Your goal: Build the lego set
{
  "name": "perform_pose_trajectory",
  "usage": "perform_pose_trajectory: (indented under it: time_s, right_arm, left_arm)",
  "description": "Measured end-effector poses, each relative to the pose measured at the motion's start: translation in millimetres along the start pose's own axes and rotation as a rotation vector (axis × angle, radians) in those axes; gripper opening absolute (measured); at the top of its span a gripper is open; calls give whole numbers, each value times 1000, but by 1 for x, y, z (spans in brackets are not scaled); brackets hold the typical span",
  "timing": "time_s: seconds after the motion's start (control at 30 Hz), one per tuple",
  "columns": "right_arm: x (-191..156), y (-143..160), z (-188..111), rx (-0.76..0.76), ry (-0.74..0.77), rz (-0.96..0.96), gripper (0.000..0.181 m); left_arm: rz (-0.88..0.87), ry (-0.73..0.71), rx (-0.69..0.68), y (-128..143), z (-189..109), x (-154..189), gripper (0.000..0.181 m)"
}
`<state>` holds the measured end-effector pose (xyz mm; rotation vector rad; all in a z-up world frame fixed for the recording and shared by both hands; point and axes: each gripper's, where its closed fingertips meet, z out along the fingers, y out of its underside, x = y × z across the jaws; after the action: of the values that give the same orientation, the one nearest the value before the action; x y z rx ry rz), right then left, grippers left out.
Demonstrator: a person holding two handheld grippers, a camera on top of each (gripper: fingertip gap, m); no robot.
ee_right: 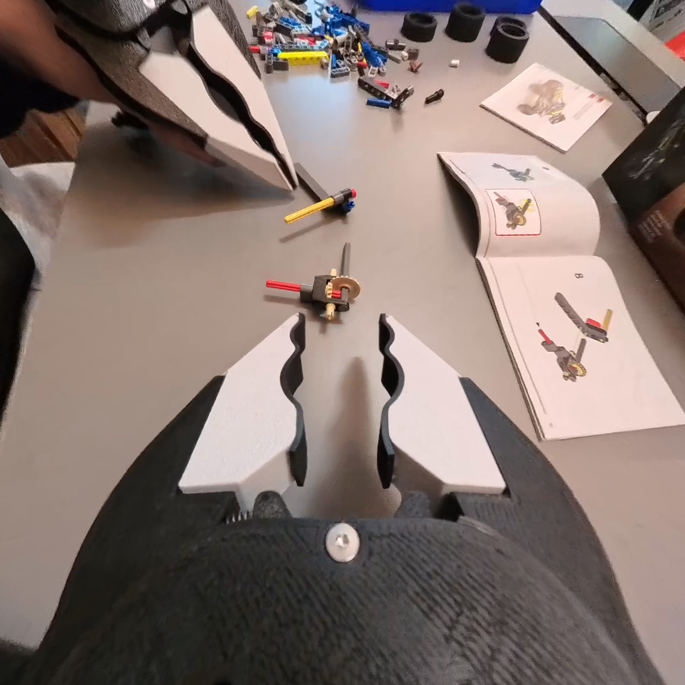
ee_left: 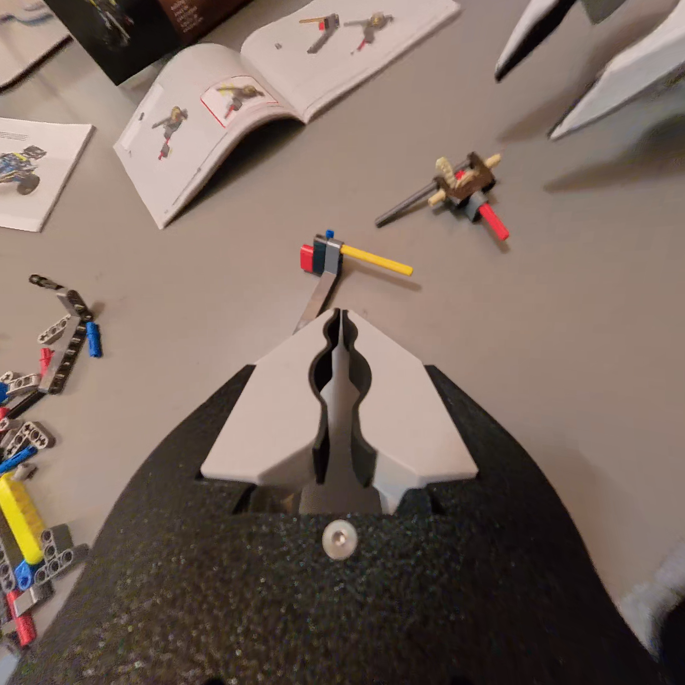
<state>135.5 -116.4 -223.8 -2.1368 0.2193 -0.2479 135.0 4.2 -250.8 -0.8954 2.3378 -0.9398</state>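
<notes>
My left gripper (ee_left: 340, 311) is shut, pad against pad, with nothing between the pads. A small assembly (ee_left: 326, 255) with a yellow axle, red and grey pieces and a long dark beam lies just ahead of it. The beam runs back under the left finger's tip. The right wrist view shows that gripper (ee_right: 293, 183) beside the beam of this assembly (ee_right: 333, 202). My right gripper (ee_right: 341, 317) is open and empty. It hovers just short of a gear assembly (ee_right: 330, 293) with a red axle, a dark axle and tan gears, which lies on the table and also shows in the left wrist view (ee_left: 463, 185).
An open instruction booklet (ee_right: 537, 259) lies to the right, and a second booklet (ee_right: 545, 107) and a dark box (ee_right: 652, 178) lie beyond it. A pile of loose parts (ee_right: 315, 48) and black tyres (ee_right: 467, 26) sit at the far edge of the grey table (ee_right: 185, 296). My right fingertips sit around 12 centimetres from my left ones.
</notes>
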Motion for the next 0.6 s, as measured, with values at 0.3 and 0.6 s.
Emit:
perform_pose_trajectory:
  time_s: [0.3, 0.6]
  right_arm:
    - [12, 8, -3, -34, 69, -24, 30]
    - [15, 14, -5, -51, 84, -30, 29]
  left_arm:
    - [-60, -112, 43, -37, 7, 15, 49]
    - [-7, -148, -61, -19, 12, 23, 35]
